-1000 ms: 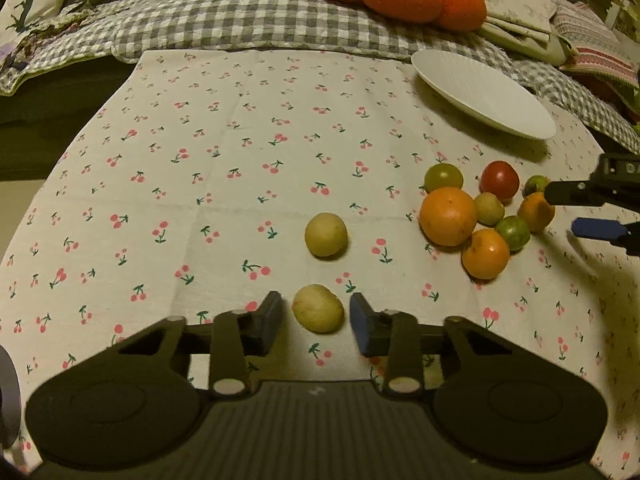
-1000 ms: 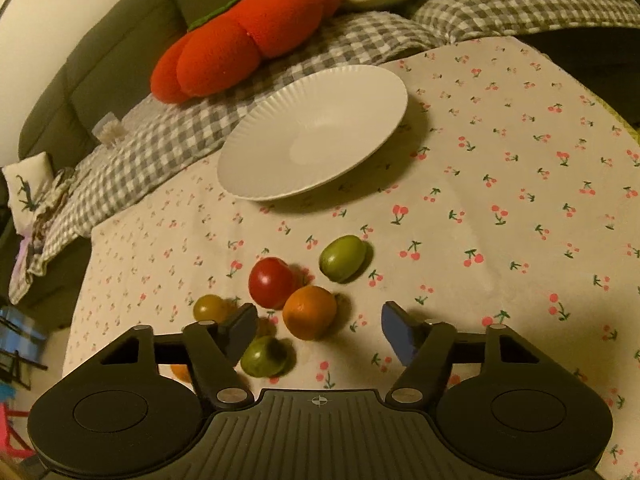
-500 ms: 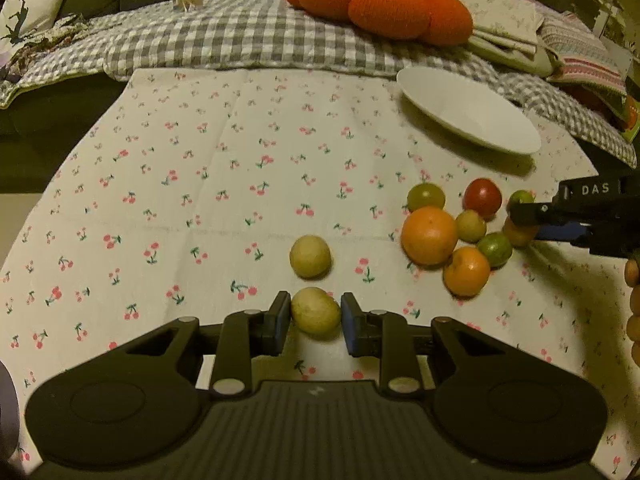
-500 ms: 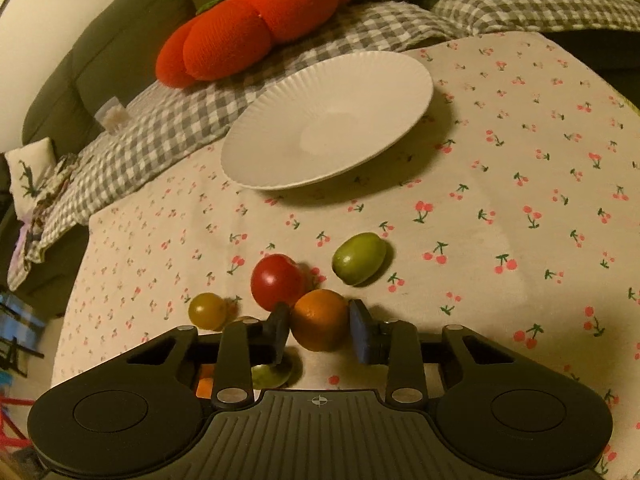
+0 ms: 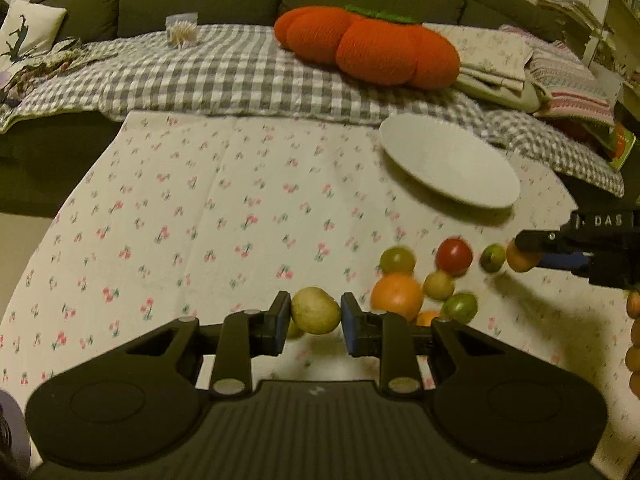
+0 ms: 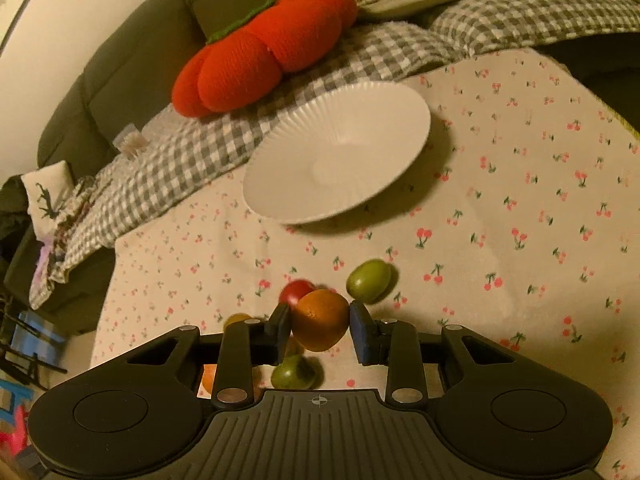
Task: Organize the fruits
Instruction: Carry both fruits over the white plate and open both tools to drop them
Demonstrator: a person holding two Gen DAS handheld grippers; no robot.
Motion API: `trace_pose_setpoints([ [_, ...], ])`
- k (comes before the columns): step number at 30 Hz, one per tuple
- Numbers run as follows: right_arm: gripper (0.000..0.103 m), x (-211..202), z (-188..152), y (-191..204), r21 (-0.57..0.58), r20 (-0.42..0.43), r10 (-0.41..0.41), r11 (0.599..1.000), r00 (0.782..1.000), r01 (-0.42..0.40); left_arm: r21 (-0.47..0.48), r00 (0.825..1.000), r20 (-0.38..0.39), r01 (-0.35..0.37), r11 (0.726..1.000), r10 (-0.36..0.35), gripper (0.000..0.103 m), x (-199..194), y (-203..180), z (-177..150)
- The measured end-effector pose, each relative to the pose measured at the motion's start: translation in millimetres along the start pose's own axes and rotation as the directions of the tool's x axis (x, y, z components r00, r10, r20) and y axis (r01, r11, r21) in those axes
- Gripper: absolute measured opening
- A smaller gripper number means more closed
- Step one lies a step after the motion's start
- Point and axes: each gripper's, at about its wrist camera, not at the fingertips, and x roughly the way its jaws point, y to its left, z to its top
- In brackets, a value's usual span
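1. Left gripper [image 5: 313, 316] pinching a dull yellow-green fruit [image 5: 315, 311], roundish, held above the cherry-print tablecloth [image 5: 192, 216].
2. Right gripper [image 6: 320, 326] clamped on a small orange [image 6: 320, 319], glossy and round, just short of the white plate [image 6: 340, 152].

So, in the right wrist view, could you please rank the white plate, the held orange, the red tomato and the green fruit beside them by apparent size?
1. white plate
2. orange, though nearest the camera
3. green fruit
4. red tomato, partly hidden behind the orange, so its place is unsure
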Motion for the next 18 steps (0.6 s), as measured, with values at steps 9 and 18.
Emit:
trace_pose_setpoints([
  [9, 0.031, -14, 32, -16, 0.024, 0.048, -0.013, 1.0, 0.999, 0.012, 0.028, 0.998, 0.028, 0.055, 0.998, -0.056, 0.025, 8, -28, 36],
  [18, 0.031, -5, 59, -27, 0.017, 0.056, -0.016, 1.0, 0.998, 0.015, 0.127, 0.994, 0.034, 0.1, 0.987, -0.105, 0.025, 48, -66, 67],
])
